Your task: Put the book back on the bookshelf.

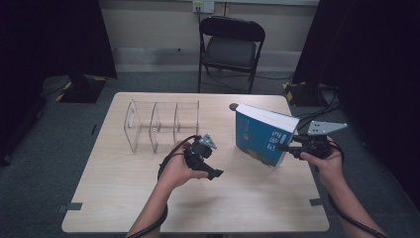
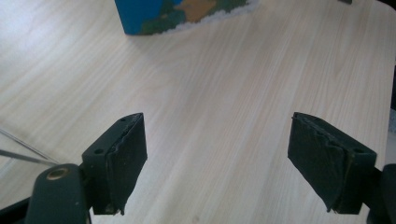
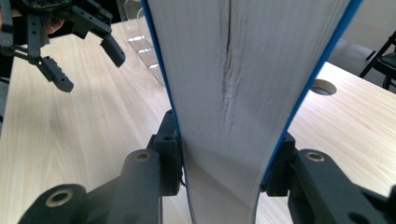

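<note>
Book (image 1: 260,136), thick blue-covered, clamped in right gripper (image 1: 289,147); left gripper (image 2: 217,163) spread wide over pale woodgrain table (image 2: 224,93).

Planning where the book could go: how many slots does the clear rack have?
3, side by side in the clear rack at the table's left rear: left, middle and right, all empty. The book is held upright to its right.

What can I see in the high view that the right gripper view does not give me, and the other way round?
High view alone: the blue front cover of the book, the whole clear divider rack, and the right gripper from outside. Right gripper view alone: the book's white page edge squeezed between that gripper's jaws, with a split running down the pages. Both: the open left gripper, the wooden table and a folding chair.
</note>
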`<state>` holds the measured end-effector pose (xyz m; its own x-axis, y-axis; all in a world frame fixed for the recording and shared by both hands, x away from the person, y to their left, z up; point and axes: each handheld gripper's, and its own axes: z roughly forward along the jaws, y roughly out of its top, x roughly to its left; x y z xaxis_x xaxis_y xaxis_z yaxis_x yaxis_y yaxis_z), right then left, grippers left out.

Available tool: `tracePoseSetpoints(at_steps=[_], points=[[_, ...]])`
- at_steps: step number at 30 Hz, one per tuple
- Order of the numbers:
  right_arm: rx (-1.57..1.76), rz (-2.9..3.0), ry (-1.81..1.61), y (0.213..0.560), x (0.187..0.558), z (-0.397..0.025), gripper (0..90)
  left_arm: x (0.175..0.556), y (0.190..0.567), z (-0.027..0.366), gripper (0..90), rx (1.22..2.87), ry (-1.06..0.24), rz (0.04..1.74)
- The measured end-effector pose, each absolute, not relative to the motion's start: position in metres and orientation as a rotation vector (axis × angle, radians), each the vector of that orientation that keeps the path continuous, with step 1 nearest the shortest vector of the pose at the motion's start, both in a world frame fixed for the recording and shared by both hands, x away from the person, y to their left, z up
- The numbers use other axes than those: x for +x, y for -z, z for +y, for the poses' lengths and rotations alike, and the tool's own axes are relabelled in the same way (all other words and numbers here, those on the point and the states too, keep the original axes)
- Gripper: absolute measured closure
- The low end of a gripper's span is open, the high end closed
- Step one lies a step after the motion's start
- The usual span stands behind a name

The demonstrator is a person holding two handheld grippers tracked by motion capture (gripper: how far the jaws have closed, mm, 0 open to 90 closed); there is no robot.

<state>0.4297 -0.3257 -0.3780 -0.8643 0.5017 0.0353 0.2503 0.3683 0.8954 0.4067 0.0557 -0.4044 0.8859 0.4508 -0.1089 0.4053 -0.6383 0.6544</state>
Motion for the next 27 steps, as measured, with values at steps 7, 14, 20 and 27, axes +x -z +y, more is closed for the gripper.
tracePoseSetpoints(at_steps=[7, 14, 20, 27], points=[[0.727, 2.441, -1.395, 0.369, 0.430, -0.321, 58.8, 0.401, 0.418, 0.062, 19.9, 2.357, -0.068, 0.627], [0.823, 2.474, -1.307, 0.360, 0.435, -0.320, 58.8, 0.394, 0.427, 0.073, 20.5, 2.354, -0.064, 0.666], [0.871, 2.466, -1.218, 0.355, 0.439, -0.324, 58.4, 0.390, 0.439, 0.078, 20.6, 2.340, -0.043, 0.669], [0.878, 2.488, -1.186, 0.352, 0.442, -0.324, 58.0, 0.386, 0.447, 0.079, 20.7, 2.349, -0.021, 0.668]])
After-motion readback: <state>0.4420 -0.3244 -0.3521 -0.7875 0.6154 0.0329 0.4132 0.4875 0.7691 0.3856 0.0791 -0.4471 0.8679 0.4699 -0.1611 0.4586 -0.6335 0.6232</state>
